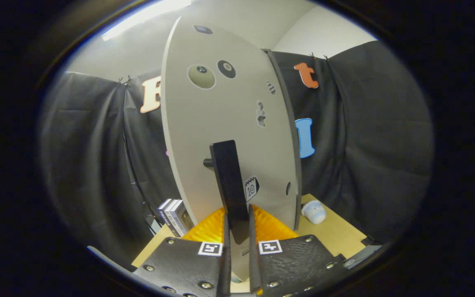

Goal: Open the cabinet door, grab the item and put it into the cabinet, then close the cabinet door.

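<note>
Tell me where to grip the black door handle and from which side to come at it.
Grip the black handle on its lower end, coming straight on from the front of the cabinet door. It is a flat upright bar standing off the door on a post, so the gripper fingers fit on either flat side, as now.

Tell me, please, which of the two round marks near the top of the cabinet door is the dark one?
The right-hand round mark on the cabinet door is black; its larger left neighbour is pale olive.

A recording booth: black cloth wall (365,136), one small cabinet door (229,123) on a wooden table (336,235).
</note>
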